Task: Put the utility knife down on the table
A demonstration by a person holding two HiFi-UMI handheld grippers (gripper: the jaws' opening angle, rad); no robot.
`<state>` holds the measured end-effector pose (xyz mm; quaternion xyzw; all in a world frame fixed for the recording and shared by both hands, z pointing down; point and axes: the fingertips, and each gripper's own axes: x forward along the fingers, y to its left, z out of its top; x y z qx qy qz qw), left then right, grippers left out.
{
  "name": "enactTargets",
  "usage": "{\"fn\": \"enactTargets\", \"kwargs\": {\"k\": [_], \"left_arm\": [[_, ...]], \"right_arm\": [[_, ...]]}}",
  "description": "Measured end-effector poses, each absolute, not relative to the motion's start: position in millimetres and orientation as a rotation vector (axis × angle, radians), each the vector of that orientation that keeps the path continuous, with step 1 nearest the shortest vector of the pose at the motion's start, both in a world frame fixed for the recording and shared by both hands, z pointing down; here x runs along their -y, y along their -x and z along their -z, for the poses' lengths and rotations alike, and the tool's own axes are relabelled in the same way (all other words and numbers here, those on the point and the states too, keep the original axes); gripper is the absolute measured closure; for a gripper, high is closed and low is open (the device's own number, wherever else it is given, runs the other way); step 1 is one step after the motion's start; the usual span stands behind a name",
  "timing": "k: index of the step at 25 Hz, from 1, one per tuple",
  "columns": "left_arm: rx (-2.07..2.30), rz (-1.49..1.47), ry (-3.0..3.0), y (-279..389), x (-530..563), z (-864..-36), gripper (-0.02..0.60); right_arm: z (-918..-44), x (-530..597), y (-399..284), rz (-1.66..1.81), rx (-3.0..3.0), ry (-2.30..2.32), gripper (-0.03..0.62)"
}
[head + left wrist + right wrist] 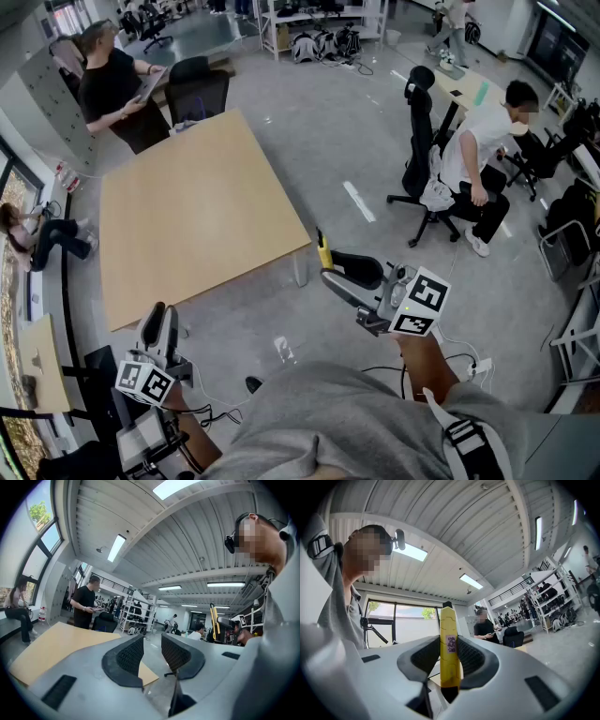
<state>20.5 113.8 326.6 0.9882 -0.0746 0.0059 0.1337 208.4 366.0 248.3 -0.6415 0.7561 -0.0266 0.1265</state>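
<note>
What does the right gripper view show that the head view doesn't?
Only right gripper view: the label on the utility knife, and the right hand-held gripper with pads pressed on the knife's sides. Only head view: the left hand-held gripper, the whole table top, a seated person in white. Both: the knife held in the right hand-held gripper, the standing person in black.

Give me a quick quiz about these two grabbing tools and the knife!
1. True or false: the left tool is holding something.
2. What colour is the utility knife? A red, B yellow, C blue.
3. Is the utility knife lying on the table, or is it in the right tool?
Key: 1 false, its jaws stand apart with nothing between them. 2 B. 3 In the right tool, which grips it; it is not on the table yet.
</note>
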Motion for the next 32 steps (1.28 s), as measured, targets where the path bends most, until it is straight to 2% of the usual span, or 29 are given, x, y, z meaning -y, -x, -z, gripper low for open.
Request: {"fn": "enactTargets", "kwargs": {"k": [19, 32], "left_arm": [[0.205, -0.039, -2.862, -17, -137, -328, 0.463], [0.240, -0.029, -2.826, 23, -109, -343, 0.463]], "right_arm": [[-251, -388, -206, 0.157, -2.153, 1.846, 0.476], [-258, -345, -177, 0.208, -2.187, 1.830, 0.476]]}}
